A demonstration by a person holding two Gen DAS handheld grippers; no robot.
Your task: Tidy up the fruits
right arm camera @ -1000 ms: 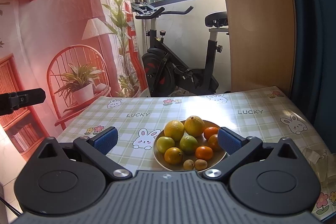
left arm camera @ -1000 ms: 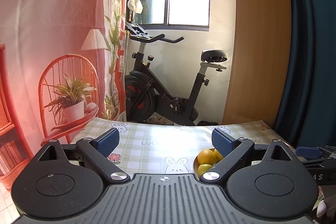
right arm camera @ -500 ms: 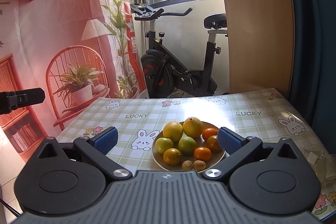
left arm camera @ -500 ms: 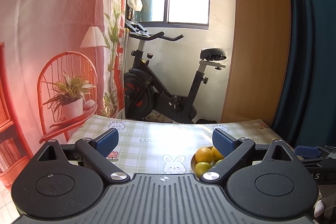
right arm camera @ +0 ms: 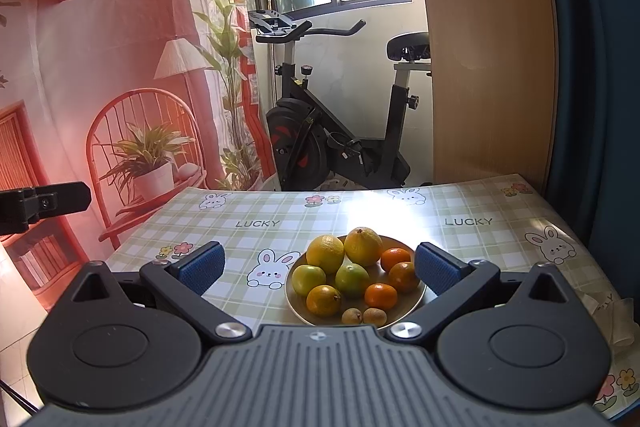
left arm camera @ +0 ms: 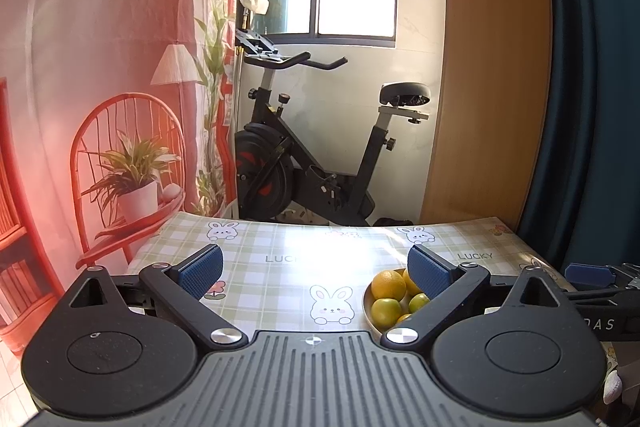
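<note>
Fruit (right arm camera: 352, 277) sat heaped on a round plate (right arm camera: 416, 301) at lower centre of the right wrist view, resting on the checked tablecloth (right arm camera: 280, 227): two big yellow ones at the back, greenish ones in the middle, small orange ones to the right, two little brown ones at the front rim. Over the last second little had changed; the plate had slid slightly lower and left in the left wrist view, and both tools had shifted only a touch, so the pile itself looked undisturbed. That fits either fruit already gathered or fruit waiting to be sorted out; the pictures did not settle which.

The right gripper (right arm camera: 318, 267) was spread wide and held nothing, its pads either side of the plate. The left gripper (left arm camera: 314, 269) was likewise apart and bare.

Only the right view showed the whole plate; the left view caught just its left edge (left arm camera: 366, 311) and a few fruit (left arm camera: 388, 285) behind the right pad. The left view alone showed the other tool's blue tip at the right edge.
</note>
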